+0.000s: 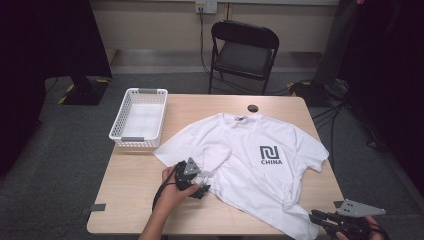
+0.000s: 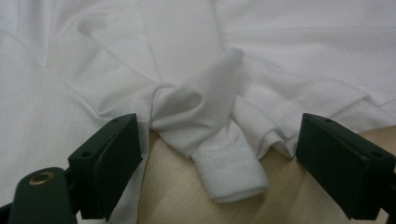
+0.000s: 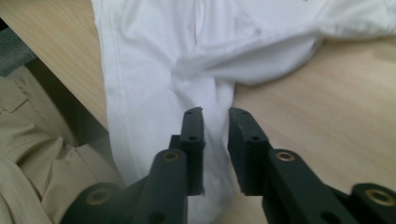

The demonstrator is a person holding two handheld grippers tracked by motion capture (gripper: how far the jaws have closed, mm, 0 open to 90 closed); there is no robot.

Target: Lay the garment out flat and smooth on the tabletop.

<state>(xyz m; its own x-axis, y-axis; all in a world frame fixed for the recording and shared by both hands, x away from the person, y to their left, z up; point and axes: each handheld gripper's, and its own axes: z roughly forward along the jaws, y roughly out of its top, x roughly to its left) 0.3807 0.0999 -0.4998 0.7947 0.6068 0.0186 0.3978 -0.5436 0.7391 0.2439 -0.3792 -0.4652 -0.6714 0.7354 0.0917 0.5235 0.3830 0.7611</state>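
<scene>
White T-shirt lies spread on the wooden table, just right of the white basket. Left gripper is spread wide around the bunched sleeve cuff, not pinching; right gripper sits narrowly parted over the hem corner, nothing clamped. Close left squarely on the cuff, grab one layer at the hem

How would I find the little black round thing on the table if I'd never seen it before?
Start at the wooden table and find the white T-shirt spread across it. Follow the shirt up to its collar at the table's far edge, in front of the black folding chair. Just beyond the collar lies the small black disc, the one dark, round thing beside all that white cloth.
</scene>
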